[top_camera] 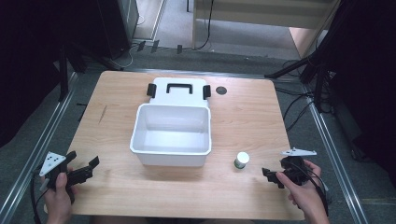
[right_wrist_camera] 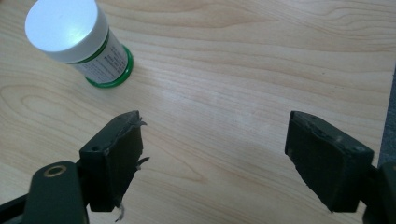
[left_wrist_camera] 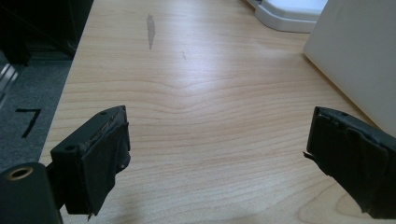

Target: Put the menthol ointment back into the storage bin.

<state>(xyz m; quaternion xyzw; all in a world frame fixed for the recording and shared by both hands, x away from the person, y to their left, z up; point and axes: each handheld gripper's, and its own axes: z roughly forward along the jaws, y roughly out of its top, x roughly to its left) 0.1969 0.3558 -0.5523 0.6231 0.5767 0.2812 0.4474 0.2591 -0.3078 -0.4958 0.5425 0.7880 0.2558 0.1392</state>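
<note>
A white box (top_camera: 171,135) sits open in the middle of the wooden surface (top_camera: 247,112). Everything else here is told from that box.

The lid (top_camera: 177,91) lies flat just behind the box, touching its back edge. The lid has a black handle (top_camera: 180,87) and a black clip (top_camera: 151,90) at each end.

A small jar (top_camera: 241,160) stands upright to the right of the box, near its front corner but not touching it. The jar has a white cap and a green band at the bottom. In the right gripper view the jar (right_wrist_camera: 79,42) shows at the top left, ahead of the fingers and off to one side.

The right gripper (top_camera: 272,175) is farther right of the box than the jar, near the front edge of the surface. A hand (top_camera: 306,189) holds it. Its fingers (right_wrist_camera: 114,161) are wide apart with nothing between them, just bare wood below.

The left gripper (top_camera: 88,168) is to the left of the box and in front of it, well apart from it. A hand (top_camera: 58,191) holds it too. Its fingers (left_wrist_camera: 93,158) are also wide apart and hold nothing. In the left gripper view the white wall of the box (left_wrist_camera: 359,51) shows at the right.

A small dark round spot (top_camera: 221,90) sits on the surface just right of the lid.
</note>
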